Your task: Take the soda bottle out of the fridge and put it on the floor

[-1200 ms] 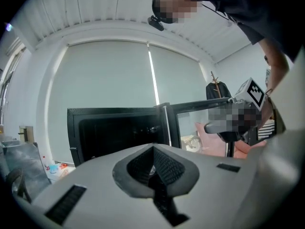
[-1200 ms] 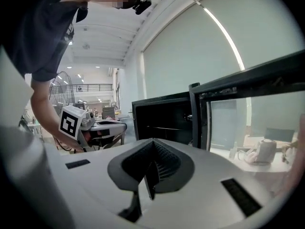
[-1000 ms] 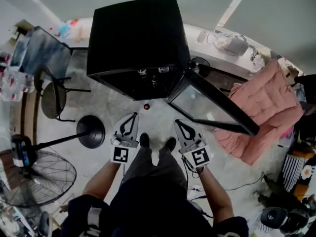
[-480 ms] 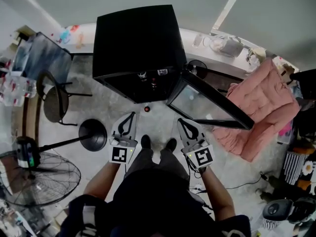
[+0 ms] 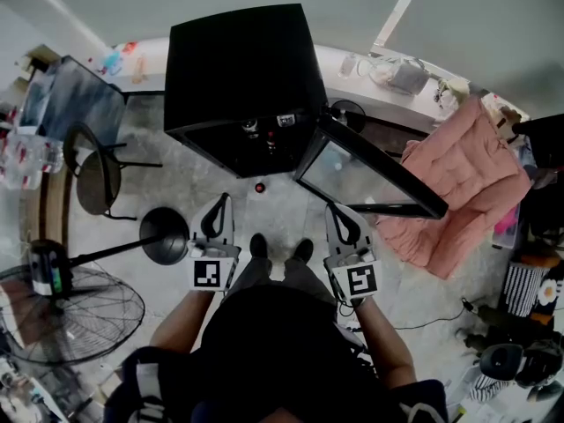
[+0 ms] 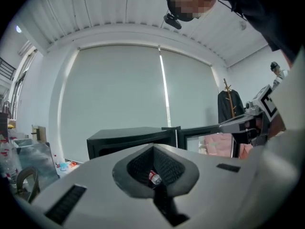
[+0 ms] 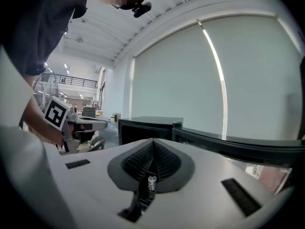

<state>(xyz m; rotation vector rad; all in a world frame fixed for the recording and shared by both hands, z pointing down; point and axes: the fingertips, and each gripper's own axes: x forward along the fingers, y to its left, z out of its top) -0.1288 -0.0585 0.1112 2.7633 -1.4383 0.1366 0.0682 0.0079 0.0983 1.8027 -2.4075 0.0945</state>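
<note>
Item: bottle (image 5: 260, 187), standing on the floor (image 5: 176, 192) just in front of the open fridge (image 5: 238, 69), left of its swung-out door (image 5: 366, 179) and a little beyond the person's shoes; apart from both grippers. Attitude: upright, long axis vertical, cap up; from the head view it shows end-on as a small red round, and in the right gripper view as a short upright cylinder seen past the jaw tips; the left gripper view shows it leaning, which looks like that camera's own tilt and not a lean of the bottle. Left gripper (image 5: 220, 203): jaws closed together, nothing between them, held low in front of the left leg, tips toward the fridge. Right gripper (image 5: 338, 210): jaws likewise together and empty, in front of the right leg, near the door's near edge. Step in hand, as judged: the placing looks done, so the work is to come away clean; keep both grippers and the feet clear of the bottle, since a tall narrow thing on a hard floor tips at a light knock; mind the door's lower edge if it is swung shut, as the bottle stands close to its path.
</note>
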